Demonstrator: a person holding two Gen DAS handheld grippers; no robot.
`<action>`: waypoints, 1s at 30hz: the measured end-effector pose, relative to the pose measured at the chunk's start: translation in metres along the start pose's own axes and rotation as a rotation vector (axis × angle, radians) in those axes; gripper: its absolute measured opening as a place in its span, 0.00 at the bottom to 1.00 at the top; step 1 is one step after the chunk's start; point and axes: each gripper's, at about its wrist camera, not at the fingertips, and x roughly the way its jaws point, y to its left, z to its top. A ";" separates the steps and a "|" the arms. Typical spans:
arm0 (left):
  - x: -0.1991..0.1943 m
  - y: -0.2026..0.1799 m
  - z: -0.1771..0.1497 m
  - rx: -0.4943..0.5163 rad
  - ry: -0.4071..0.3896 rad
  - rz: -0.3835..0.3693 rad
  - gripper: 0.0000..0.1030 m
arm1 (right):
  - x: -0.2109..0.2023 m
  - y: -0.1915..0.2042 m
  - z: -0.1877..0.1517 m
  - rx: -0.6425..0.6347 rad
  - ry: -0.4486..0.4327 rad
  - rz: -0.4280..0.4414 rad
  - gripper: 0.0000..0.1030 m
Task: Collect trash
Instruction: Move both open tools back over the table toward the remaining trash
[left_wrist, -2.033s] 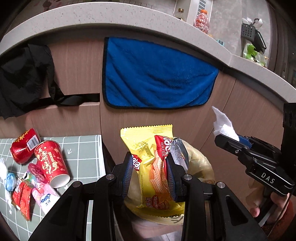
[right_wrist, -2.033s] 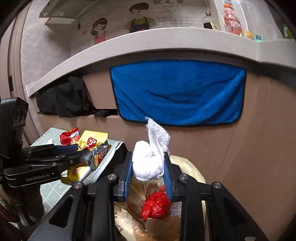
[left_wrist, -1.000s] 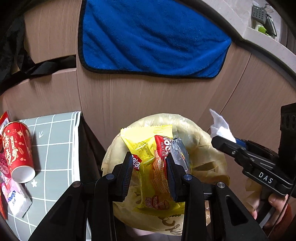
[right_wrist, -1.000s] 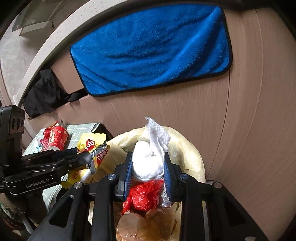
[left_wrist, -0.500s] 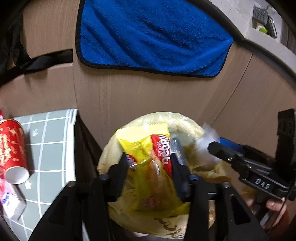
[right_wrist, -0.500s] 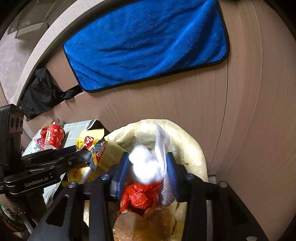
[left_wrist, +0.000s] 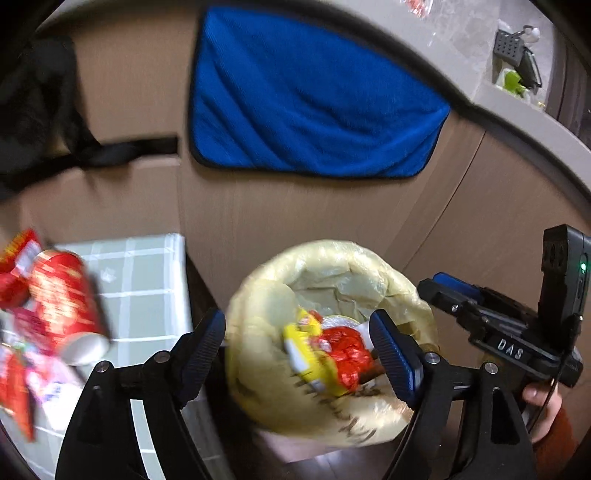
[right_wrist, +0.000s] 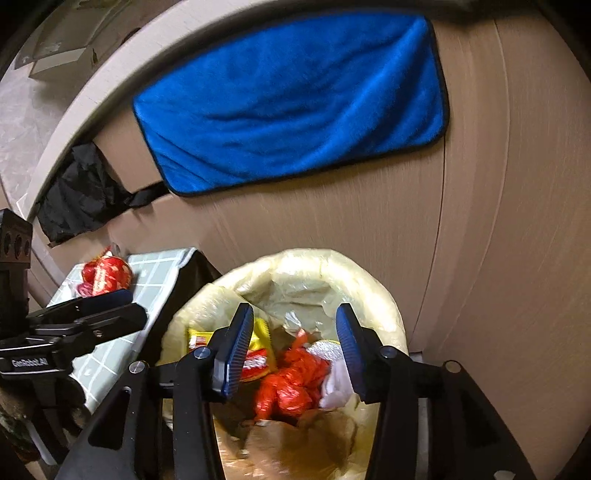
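A bin lined with a pale yellow bag (left_wrist: 332, 251) stands below both grippers. My left gripper (left_wrist: 299, 350) hangs over it, jaws opening wide with nothing between the pads. The yellow wafer packet (left_wrist: 301, 354) lies loose inside, beside a crumpled red bag (left_wrist: 347, 354). My right gripper (right_wrist: 293, 347) is also over the bin (right_wrist: 332, 258), jaws opening and empty. The white tissue (right_wrist: 338, 384) rests in the bin by the red bag (right_wrist: 291, 384) and the packet (right_wrist: 258, 354). Each gripper shows in the other's view: right gripper (left_wrist: 443, 286), left gripper (right_wrist: 122, 306).
A blue towel (left_wrist: 314, 103) hangs on the wooden cabinet front behind the bin. To the left, a green grid mat (left_wrist: 147, 277) holds a red paper cup (left_wrist: 66, 302) and several wrappers. A black cloth (right_wrist: 81, 192) hangs further left. A hand (left_wrist: 543, 410) holds the right gripper.
Both grippers have opened. The yellow packet dropped from the left one and the white tissue from the right one into the bin. The left gripper has pulled up and back.
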 end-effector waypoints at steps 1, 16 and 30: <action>-0.011 0.004 0.001 0.007 -0.014 0.013 0.78 | -0.005 0.006 0.003 -0.008 -0.012 0.001 0.43; -0.190 0.137 -0.019 -0.053 -0.166 0.292 0.80 | -0.039 0.132 0.068 -0.195 -0.140 0.047 0.43; -0.202 0.266 -0.079 -0.305 -0.120 0.312 0.80 | 0.029 0.239 0.056 -0.279 -0.028 0.161 0.44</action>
